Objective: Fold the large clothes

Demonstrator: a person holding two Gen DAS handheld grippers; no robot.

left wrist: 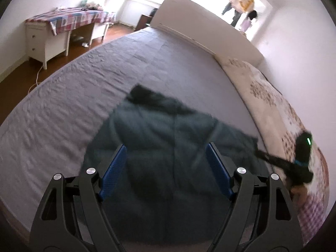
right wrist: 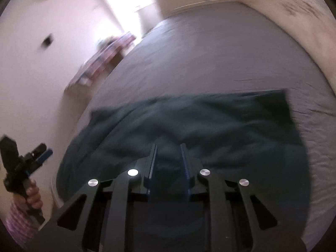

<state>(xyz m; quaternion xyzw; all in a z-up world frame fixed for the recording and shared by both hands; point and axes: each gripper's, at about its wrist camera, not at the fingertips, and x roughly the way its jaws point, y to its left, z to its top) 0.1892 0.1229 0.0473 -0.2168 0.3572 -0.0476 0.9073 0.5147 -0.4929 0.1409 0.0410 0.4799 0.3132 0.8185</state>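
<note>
A large dark teal garment (left wrist: pixel 163 138) lies spread on the grey bed (left wrist: pixel 84 88), with a black collar or hood at its far end. It also shows in the right wrist view (right wrist: pixel 199 126). My left gripper (left wrist: pixel 167 155) is open and empty, its blue pads wide apart above the garment. It also shows at the left edge of the right wrist view (right wrist: pixel 45 150). My right gripper (right wrist: pixel 168 149) has its blue pads close together with dark fabric between them; the grip is blurred. In the left wrist view the right gripper (left wrist: pixel 257 150) reaches the garment's right edge.
A white headboard (left wrist: pixel 201 25) stands at the far end of the bed. A floral quilt (left wrist: pixel 271 96) lies along the right side. A white desk with a checked cloth (left wrist: pixel 63 21) stands at the far left on the wooden floor.
</note>
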